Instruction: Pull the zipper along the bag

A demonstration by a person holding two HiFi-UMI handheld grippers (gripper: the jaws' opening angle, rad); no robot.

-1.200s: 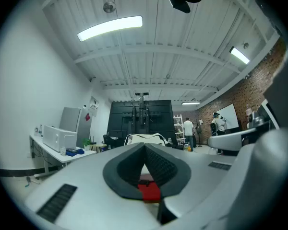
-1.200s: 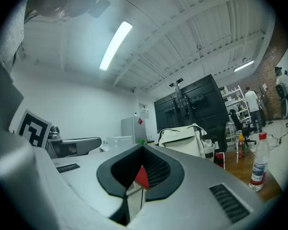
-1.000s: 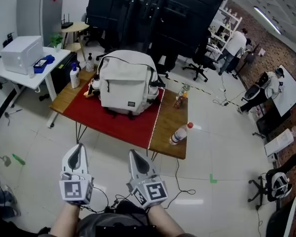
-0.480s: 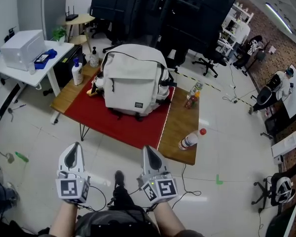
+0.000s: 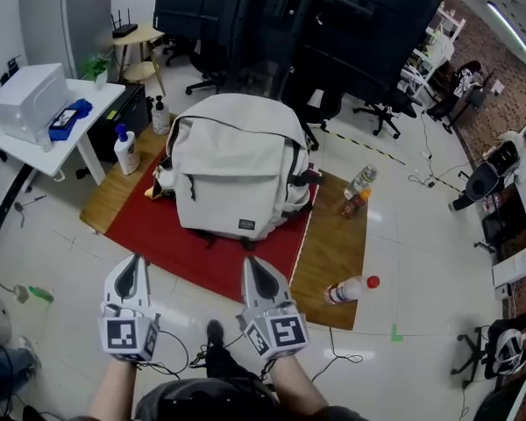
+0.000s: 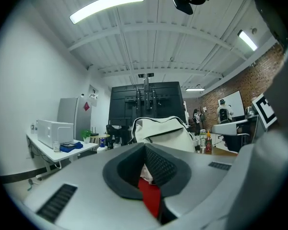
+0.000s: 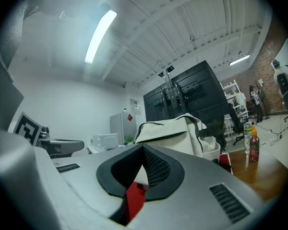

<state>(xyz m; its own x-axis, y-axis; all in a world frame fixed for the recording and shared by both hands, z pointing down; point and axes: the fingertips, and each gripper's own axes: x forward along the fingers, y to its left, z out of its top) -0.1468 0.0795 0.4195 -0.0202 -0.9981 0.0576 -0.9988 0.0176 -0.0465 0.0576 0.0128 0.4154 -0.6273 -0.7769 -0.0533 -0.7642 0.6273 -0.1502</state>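
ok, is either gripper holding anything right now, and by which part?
Nothing is held. The left gripper and right gripper are both shut and empty, well short of the backpack.

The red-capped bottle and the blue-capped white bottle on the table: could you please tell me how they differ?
The red-capped bottle lies on its side, while the blue-capped white bottle stands upright. The red-capped bottle is at the near right corner of the table; the blue-capped one is on its left side. Both rest on bare wood beside the red cloth, apart from the backpack.
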